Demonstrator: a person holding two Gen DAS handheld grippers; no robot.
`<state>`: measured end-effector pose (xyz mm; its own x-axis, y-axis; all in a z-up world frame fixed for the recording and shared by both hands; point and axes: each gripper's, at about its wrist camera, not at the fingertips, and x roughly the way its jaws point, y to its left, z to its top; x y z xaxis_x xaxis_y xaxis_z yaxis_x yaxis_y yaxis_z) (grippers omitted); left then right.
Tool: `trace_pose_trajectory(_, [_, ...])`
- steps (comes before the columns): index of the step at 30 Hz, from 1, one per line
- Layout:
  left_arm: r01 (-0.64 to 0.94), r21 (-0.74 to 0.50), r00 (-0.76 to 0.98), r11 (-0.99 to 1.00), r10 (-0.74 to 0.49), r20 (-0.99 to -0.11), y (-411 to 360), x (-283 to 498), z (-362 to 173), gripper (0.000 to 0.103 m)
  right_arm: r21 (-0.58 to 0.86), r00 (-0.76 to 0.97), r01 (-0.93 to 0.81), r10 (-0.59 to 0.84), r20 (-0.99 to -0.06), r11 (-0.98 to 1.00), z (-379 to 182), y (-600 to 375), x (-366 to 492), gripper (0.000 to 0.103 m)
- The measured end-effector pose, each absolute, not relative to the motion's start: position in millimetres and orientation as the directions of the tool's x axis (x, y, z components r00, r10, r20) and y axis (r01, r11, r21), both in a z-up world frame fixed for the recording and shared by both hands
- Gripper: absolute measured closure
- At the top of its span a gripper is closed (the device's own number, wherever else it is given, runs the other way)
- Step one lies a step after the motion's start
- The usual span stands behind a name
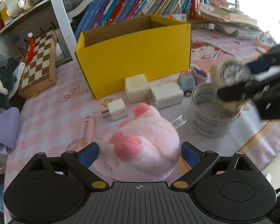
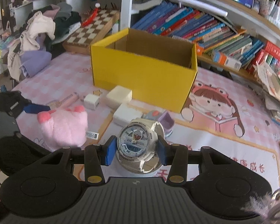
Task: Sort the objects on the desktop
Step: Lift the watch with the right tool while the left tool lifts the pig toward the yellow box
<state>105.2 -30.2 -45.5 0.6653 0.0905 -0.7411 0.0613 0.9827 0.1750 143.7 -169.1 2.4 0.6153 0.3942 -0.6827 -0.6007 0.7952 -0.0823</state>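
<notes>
Pinching a white watch (image 2: 137, 142), the right fingers (image 2: 110, 153) hover while left fingers (image 1: 89, 154) squeeze a pink plush (image 1: 140, 149).

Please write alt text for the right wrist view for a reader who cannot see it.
The right gripper clamps a white wristwatch above a pink patterned desk mat. Ahead sit an open yellow box, white chargers and a pink plush toy.
</notes>
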Motion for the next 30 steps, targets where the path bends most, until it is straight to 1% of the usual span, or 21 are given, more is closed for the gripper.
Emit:
trace_pose_trajectory(2, [0.055,0.172,0.667,0.984,0.092,-0.740,-27.6,105.4,-45.3,0.009,-0.087,0.630,-0.596,0.398,-0.666,0.798,6.0,-170.2,142.0,0.060])
trace_pose_trajectory(4, [0.047,0.151,0.673,0.987,0.080,-0.735,-23.1,104.7,-42.9,0.016,-0.084,0.647,-0.582,0.398,-0.650,0.809,10.6,-172.6,141.7,0.060])
trace_pose_trajectory(8, [0.031,0.109,0.686,0.994,0.058,-0.726,-14.2,103.3,-38.0,0.024,-0.062,0.675,-0.547,0.397,-0.622,0.835,20.7,-179.0,142.4,0.060])
trace_pose_trajectory(10, [0.026,0.088,0.693,0.996,0.046,-0.720,-10.0,101.8,-35.1,0.031,-0.050,0.689,-0.530,0.395,-0.607,0.847,25.8,-182.2,142.7,0.060])
trace_pose_trajectory(13, [0.024,0.059,0.702,0.998,0.025,-0.712,-4.4,97.9,-30.4,0.034,-0.029,0.703,-0.508,0.394,-0.592,0.861,32.6,-185.9,142.8,0.060])
trace_pose_trajectory(16, [0.009,0.039,0.718,0.999,0.021,-0.695,0.2,92.7,-23.4,0.034,-0.012,0.693,-0.509,0.401,-0.599,0.861,35.0,-183.8,139.0,0.061])
trace_pose_trajectory(22, [-0.009,-0.002,0.780,1.000,0.006,-0.625,8.4,76.5,0.1,0.034,-0.020,0.688,-0.523,0.408,-0.600,0.852,35.5,-174.1,124.5,0.060])
trace_pose_trajectory(30, [0.038,0.007,0.822,0.999,-0.027,-0.569,8.0,57.5,17.0,0.034,-0.016,0.697,-0.508,0.400,-0.595,0.861,34.9,-167.8,102.6,0.060])
